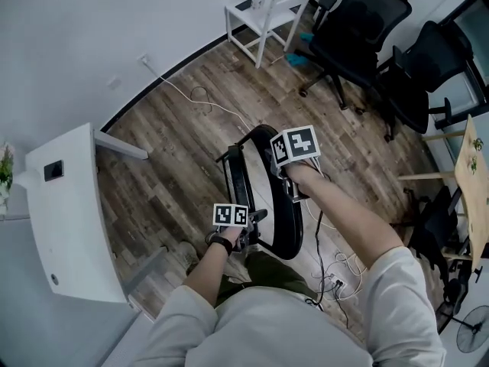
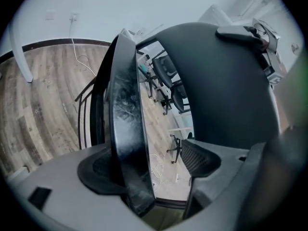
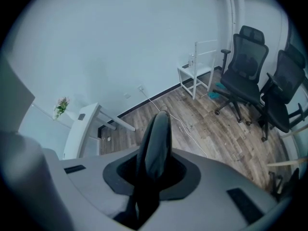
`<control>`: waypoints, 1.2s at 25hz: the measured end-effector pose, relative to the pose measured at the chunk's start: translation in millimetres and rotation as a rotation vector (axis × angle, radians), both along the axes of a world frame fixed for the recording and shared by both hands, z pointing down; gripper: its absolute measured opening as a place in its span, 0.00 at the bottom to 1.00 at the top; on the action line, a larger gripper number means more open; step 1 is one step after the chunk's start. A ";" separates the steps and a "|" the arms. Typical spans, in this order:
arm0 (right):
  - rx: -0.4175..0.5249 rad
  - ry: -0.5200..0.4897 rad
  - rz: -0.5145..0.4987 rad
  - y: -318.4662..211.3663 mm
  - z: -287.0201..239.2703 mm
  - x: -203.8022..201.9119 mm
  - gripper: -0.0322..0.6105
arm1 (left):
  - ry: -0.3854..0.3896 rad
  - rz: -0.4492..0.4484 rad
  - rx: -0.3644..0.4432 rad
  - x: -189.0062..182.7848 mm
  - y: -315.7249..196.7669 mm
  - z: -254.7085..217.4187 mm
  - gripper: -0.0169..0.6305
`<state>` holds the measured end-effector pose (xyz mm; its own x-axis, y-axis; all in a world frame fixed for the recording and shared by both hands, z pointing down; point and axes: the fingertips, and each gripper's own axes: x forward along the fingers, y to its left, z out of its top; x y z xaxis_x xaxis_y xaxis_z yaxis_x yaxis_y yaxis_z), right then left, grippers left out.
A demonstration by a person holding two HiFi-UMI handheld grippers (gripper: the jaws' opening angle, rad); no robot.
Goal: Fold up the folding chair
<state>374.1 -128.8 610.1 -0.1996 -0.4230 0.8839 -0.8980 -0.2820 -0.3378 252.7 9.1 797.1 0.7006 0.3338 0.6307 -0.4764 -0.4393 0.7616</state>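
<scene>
Right gripper view: fingers clenched on the chair's thin black edge

Fingers (image 3: 185,173) of the right gripper (image 3: 153,177) are clenched on a thin black edge of the folding chair (image 3: 155,138), which rises straight up between them. The left gripper (image 2: 156,165) is released. Its fingers stand wide, a dusty black edge of the chair lies against the left one, and bare floor shows in the gap to the right one.

Seen from the head view, the chair stands upright on the wooden floor (image 1: 176,136) just in front of the person, its black panels close together. The right gripper is at the chair's far top and the left gripper is lower, at its near left side.

A white worktop (image 1: 72,212) stands to the left by the pale wall (image 1: 92,21), with a small plant (image 1: 6,167) at its left. A white cable (image 1: 200,98) trails over the planks from a wall socket (image 1: 143,58). Far right are a white stand (image 1: 267,14) and two black office chairs (image 1: 359,29). More cables (image 1: 348,270) lie near right.
</scene>
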 end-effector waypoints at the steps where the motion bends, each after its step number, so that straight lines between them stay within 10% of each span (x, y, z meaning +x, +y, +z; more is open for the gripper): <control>1: 0.000 0.005 -0.006 0.2 -0.8 -2.2 0.16 | 0.006 0.008 -0.006 3.5 3.9 -0.8 0.61; 16: -0.010 0.054 0.020 12.6 -9.6 -16.8 0.16 | 0.073 0.093 -0.059 21.2 28.7 -3.2 0.59; 23: -0.004 0.046 0.020 17.2 -12.2 -24.1 0.17 | 0.069 0.463 -0.005 7.2 44.5 0.5 0.59; 30: -0.019 0.041 0.077 20.8 -12.0 -24.2 0.17 | 0.160 0.396 -0.060 -29.4 28.3 -31.5 0.61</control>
<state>349.9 -108.0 598.1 -0.1306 -0.4192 0.8985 -0.8863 -0.3567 -0.2952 223.3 37.4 765.6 0.5984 0.6296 0.4955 -0.1533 -0.5170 0.8421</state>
